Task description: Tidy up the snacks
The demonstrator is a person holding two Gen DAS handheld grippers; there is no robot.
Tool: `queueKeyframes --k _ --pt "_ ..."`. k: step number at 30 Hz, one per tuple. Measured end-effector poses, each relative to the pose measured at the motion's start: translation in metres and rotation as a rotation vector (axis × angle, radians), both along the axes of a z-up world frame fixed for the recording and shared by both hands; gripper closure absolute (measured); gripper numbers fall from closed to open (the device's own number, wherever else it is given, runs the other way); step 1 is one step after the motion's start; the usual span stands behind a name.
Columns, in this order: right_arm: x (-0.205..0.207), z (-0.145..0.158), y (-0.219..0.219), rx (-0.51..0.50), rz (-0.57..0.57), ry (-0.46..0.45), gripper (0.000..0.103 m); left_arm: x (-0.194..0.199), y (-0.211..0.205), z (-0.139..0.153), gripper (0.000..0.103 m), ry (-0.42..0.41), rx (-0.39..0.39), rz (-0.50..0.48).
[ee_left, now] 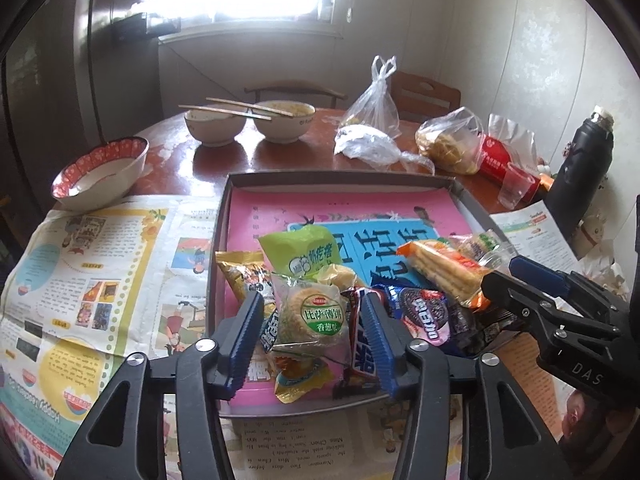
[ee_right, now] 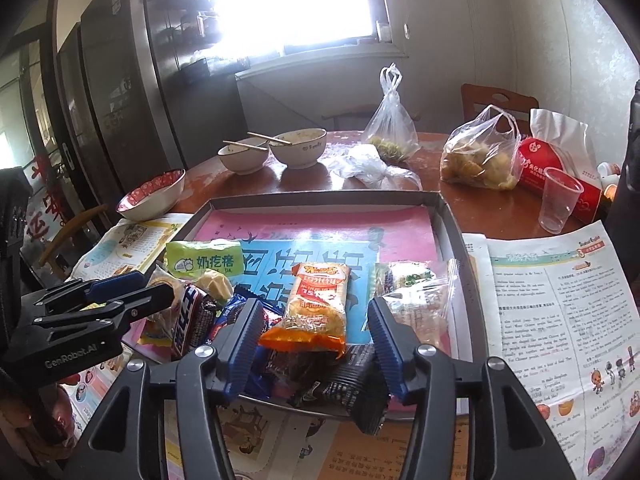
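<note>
A shallow grey tray (ee_left: pixel 224 216) with a pink and blue liner holds a pile of snack packets at its near end. My left gripper (ee_left: pixel 310 312) is open, its jaws either side of a round cracker packet (ee_left: pixel 312 312). Next to it lie a Snickers bar (ee_left: pixel 362 344), an Oreo pack (ee_left: pixel 420 312), a green packet (ee_left: pixel 300 252) and a gold packet (ee_left: pixel 244 276). My right gripper (ee_right: pixel 314 320) is open around an orange biscuit pack (ee_right: pixel 318 304), above a dark wrapper (ee_right: pixel 340 384). The tray (ee_right: pixel 452 232) and the green packet (ee_right: pixel 204 260) also show in the right wrist view.
Newspapers (ee_left: pixel 92 264) cover the wooden table around the tray. Behind stand two bowls with chopsticks (ee_left: pixel 248 120), a red-rimmed bowl (ee_left: pixel 100 172), plastic bags of food (ee_left: pixel 452 140), a clear cup (ee_right: pixel 558 200), a red tissue pack (ee_right: pixel 540 160) and a black flask (ee_left: pixel 580 160).
</note>
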State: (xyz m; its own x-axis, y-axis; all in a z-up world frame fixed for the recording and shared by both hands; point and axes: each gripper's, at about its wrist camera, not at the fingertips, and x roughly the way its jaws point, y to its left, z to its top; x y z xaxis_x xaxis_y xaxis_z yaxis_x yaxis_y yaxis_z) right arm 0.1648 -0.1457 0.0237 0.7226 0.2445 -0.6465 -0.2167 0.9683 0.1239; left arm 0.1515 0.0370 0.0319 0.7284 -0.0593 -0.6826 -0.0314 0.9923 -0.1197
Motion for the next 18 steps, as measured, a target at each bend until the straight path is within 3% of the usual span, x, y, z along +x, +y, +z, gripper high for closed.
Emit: queueKeyframes --k 8,13,18 --pt "-0.032 0.016 -0.008 -0.009 -0.023 -0.048 0.03 -0.035 0.001 0.022 0.029 -0.065 -0.007 0.019" --pt "-0.058 0.015 -0.016 -0.005 -0.05 -0.029 0.024 -0.06 -0.008 0.009 0.028 -0.023 -0.03 0.026" --pt "-0.085 0.011 -0.021 -0.064 -0.095 -0.043 0.017 -0.081 -0.031 -0.004 0.027 0.011 0.007 -0.01"
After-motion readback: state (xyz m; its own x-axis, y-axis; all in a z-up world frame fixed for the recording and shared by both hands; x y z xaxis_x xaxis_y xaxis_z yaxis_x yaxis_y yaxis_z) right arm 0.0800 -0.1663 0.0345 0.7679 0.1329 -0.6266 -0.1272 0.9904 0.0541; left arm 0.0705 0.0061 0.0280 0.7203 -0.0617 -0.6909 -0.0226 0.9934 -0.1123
